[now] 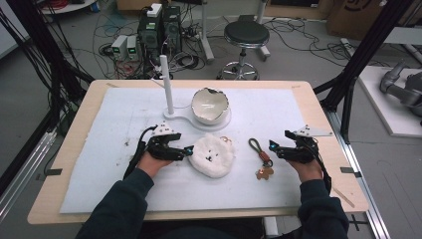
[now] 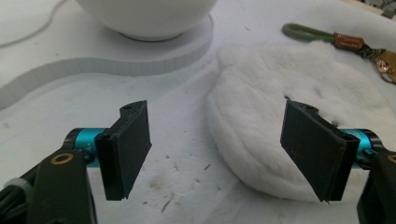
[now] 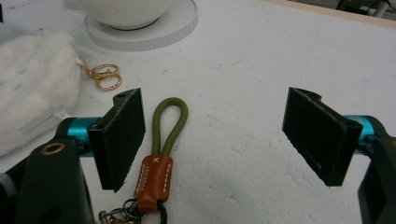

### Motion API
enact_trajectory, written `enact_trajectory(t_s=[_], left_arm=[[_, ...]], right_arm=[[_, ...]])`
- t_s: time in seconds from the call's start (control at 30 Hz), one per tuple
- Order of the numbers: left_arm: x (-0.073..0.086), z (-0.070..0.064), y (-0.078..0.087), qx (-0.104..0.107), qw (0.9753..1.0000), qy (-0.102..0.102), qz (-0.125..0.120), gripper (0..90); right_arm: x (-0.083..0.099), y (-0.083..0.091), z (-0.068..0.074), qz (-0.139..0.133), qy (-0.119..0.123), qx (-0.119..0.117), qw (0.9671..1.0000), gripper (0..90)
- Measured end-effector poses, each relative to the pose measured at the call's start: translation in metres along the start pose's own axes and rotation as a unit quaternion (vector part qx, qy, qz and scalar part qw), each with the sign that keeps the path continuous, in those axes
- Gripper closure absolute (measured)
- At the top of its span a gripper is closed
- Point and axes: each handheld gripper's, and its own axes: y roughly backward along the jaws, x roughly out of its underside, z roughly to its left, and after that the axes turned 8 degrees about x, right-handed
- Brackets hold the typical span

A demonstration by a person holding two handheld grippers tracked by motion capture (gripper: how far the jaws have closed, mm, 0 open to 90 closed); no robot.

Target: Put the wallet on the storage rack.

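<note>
Both forearms reach in low over the table. The left tongs (image 1: pixel 189 149) point right, spread wide and holding nothing, with one jaw against the white fluffy pouch (image 1: pixel 214 155). The right tongs (image 1: pixel 271 145) point left, also spread, just beside the green-looped keychain (image 1: pixel 262 158) lying between them.
</note>
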Motion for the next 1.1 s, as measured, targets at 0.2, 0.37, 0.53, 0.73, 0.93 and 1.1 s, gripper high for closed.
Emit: enact_trajectory(t_s=[0.2, 0.37, 0.53, 0.73, 0.93, 1.1], left_arm=[[0.000, -0.002, -0.007, 0.009, 0.9996, 0.015, 0.023, 31.5], [0.004, -0.005, -0.019, 0.018, 0.9985, 0.018, 0.047, 35.9], [0.005, -0.008, -0.021, 0.046, 0.9974, 0.019, 0.053, 59.6], [0.002, -0.011, -0.014, 0.049, 0.9987, 0.008, 0.016, 79.5], [-0.005, -0.016, -0.002, 0.055, 0.9967, -0.012, -0.058, 81.5], [-0.008, -0.020, 0.004, 0.056, 0.9938, -0.035, -0.089, 82.1]], right_arm=[[-0.001, 0.000, 0.008, 0.001, 0.006, -0.010, 0.9999, 21.7], [-0.003, -0.004, 0.012, 0.002, 0.005, -0.023, 0.9997, 21.7], [-0.006, -0.007, 0.020, 0.001, 0.006, -0.045, 0.9990, 21.7], [-0.009, -0.013, 0.031, 0.006, 0.011, -0.073, 0.9972, 22.2], [-0.011, -0.024, 0.048, 0.017, 0.015, -0.115, 0.9931, 24.9], [-0.014, -0.038, 0.073, 0.042, 0.042, -0.161, 0.9851, 24.9]])
